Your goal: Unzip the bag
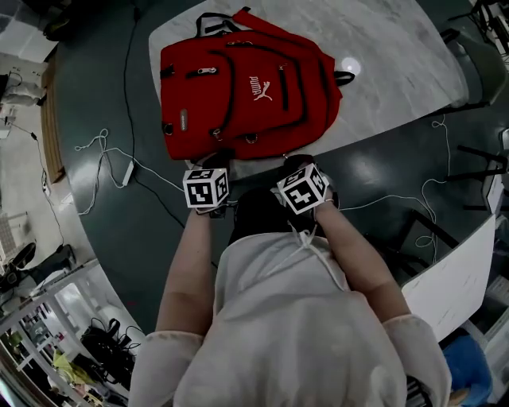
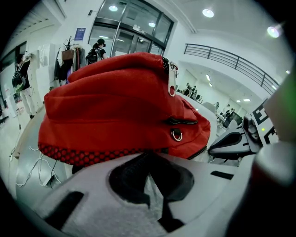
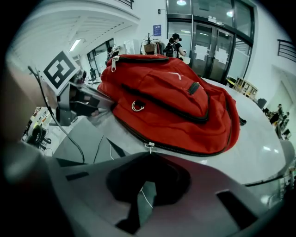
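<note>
Large open lab or office hall, glazed entrance doors (image 3: 203,41) at 12 o'clock, mezzanine railing (image 2: 231,58) at 2 o'clock, recessed ceiling lights (image 2: 208,13), loose cables (image 1: 99,143) at 9 o'clock across dark floor (image 1: 95,95), pale marble-look bench (image 1: 390,71).

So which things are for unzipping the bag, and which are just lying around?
For the job:
red backpack
zip pull
left gripper
right gripper
table

Just lying about:
floor cables
grey chair
</note>
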`<move>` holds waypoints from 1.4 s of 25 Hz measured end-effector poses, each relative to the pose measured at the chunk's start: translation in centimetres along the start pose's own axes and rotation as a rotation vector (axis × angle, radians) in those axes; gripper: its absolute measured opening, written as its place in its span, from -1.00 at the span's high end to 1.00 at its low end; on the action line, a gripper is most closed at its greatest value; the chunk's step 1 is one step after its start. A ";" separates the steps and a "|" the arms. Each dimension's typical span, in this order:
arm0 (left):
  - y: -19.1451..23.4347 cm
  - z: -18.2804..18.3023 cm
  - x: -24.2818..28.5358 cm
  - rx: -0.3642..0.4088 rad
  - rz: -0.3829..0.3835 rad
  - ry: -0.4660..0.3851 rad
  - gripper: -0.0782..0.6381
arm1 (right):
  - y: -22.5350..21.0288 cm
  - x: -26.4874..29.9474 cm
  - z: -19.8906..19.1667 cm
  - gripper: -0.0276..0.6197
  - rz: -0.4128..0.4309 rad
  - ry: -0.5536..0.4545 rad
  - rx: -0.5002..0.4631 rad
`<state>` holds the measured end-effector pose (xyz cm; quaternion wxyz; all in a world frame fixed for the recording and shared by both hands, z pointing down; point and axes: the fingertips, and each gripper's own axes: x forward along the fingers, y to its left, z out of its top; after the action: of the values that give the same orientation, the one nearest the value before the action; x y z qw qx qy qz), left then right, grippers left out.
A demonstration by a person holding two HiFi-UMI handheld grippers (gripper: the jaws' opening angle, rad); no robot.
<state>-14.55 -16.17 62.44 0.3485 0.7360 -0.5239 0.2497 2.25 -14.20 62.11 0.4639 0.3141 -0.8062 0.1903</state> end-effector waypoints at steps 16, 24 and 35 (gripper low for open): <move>0.1 0.0 -0.1 0.012 0.007 -0.002 0.73 | -6.1 -1.6 -3.0 0.83 -0.142 0.054 -0.042; 0.1 0.0 0.0 0.006 0.002 0.006 0.73 | -10.1 -2.2 -3.9 0.83 -0.199 0.075 0.013; -0.1 0.0 0.0 0.012 -0.001 0.011 0.73 | -13.6 -2.1 -3.7 0.83 -0.238 0.109 -0.027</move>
<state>-14.48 -16.18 62.43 0.3469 0.7371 -0.5202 0.2567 14.64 -21.17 62.31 0.5304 0.3904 -0.7394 0.1398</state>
